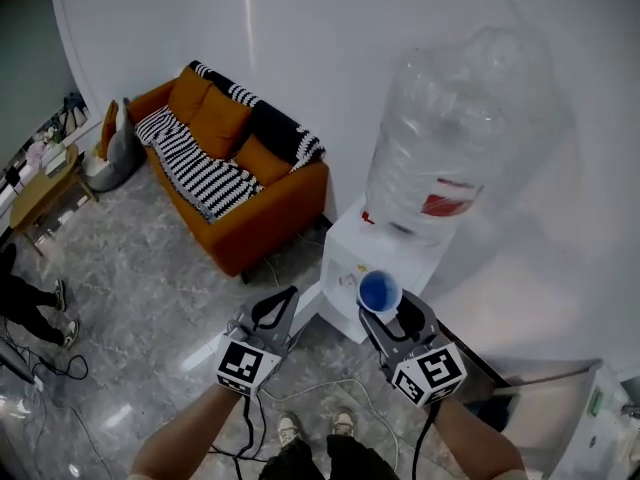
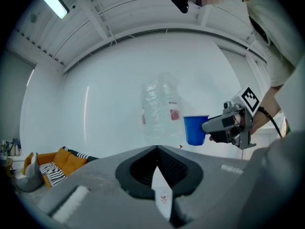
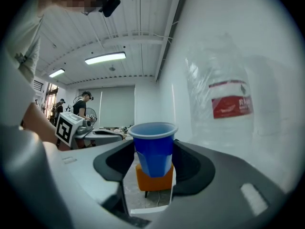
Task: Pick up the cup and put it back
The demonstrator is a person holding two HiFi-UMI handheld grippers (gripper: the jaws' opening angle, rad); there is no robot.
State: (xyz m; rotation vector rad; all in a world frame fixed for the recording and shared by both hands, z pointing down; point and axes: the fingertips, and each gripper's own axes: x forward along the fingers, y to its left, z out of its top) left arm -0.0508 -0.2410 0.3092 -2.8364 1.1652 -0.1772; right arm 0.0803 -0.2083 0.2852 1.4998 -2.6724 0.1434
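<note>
**Head view.**
- Left gripper [image 1: 283,300]: low left of centre, jaws pressed together at the tips, nothing between them.
- Right gripper [image 1: 383,308]: just beside it, jaws pinching a blue cup [image 1: 380,291], mouth up.
- The cup is held in the air against the front of the white water dispenser [image 1: 345,253].
- Clear water bottle [image 1: 455,133] with a red label: upended on the dispenser.
- Orange sofa [image 1: 262,216]: against the wall to the left, a striped blanket [image 1: 195,168] lying over its seat.
- Floor: grey marble.

**Left gripper view.**
- Jaws meet at the tips with only a thin slit behind them, and grip nothing.
- Beyond them, the right gripper holds the cup upright in front of the bottle.
- The sofa shows low at the left.

**Right gripper view.**
- The cup stands upright between the jaws, clamped at its sides.
- The bottle is close on the right.
- The left gripper's marker cube [image 3: 68,126] is at the left.
- Two people [image 3: 85,104] stand well behind it.
</note>
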